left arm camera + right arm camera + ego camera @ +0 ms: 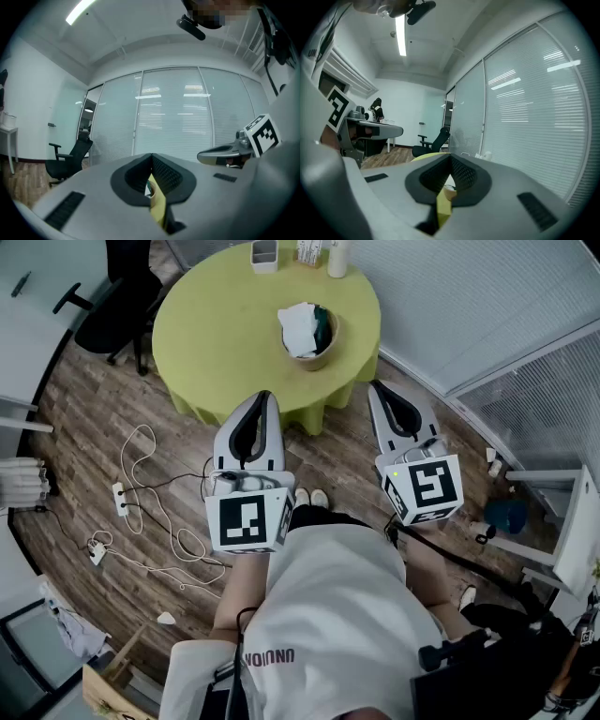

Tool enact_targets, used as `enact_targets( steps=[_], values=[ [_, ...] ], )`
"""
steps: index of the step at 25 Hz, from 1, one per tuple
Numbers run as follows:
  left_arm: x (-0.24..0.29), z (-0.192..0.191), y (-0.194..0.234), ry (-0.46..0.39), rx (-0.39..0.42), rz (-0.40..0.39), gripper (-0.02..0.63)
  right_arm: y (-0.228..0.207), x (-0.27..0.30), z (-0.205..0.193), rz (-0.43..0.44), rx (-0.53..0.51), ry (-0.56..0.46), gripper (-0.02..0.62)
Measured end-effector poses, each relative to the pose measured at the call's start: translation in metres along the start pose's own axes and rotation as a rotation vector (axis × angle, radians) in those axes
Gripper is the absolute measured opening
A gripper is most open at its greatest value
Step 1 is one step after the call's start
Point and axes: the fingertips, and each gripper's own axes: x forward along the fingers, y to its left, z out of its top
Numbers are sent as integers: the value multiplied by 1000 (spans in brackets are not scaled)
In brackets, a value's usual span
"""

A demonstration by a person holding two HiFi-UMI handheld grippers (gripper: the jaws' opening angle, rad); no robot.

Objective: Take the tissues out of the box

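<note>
- hovering short of the table (206, 324), the left gripper (262, 399) has its jaws pressed together on nothing.
- tissues (300, 329) sit in the box (322, 358), well ahead; nothing seems started.
- right gripper (377, 388) is likewise closed and empty; next it likely needs to reach in, spread its jaws and pinch.

You hold your left tool (264, 397) and right tool (376, 387) side by side, tips aimed at the round green table (206, 324). Near its middle sits a round holder (323, 354) with white tissues (300, 329) bunched inside. A black chair (117, 306) stands to the table's left.
</note>
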Motion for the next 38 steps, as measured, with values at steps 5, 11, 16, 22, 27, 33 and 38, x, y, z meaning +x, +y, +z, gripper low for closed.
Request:
enact_targets(
  steps=[5, 11, 16, 22, 27, 33, 38],
  values=[
    [1, -1, 2, 1, 2, -6, 12, 0, 1, -1, -3, 3, 2, 18],
    [-1, 1, 4, 1, 4, -11, 12, 2, 2, -1, -9, 0, 6, 18],
    [0, 0, 6, 4, 3, -24, 12, 4, 4, 0, -6, 5, -1, 18],
    [-2, -6, 11, 14, -9, -40, 12, 9, 2, 0, -29, 10, -3, 18],
    [-5, -11, 13, 0, -115, -67, 12, 10, -2, -4, -65, 15, -11, 18],
    [-5, -14, 18, 2, -97, -73, 12, 8, -10, -8, -104, 37, -13, 18],
    [1, -20, 19, 9, -79, -54, 12, -2, -1, -14, -99, 40, -10, 18]
  ],
)
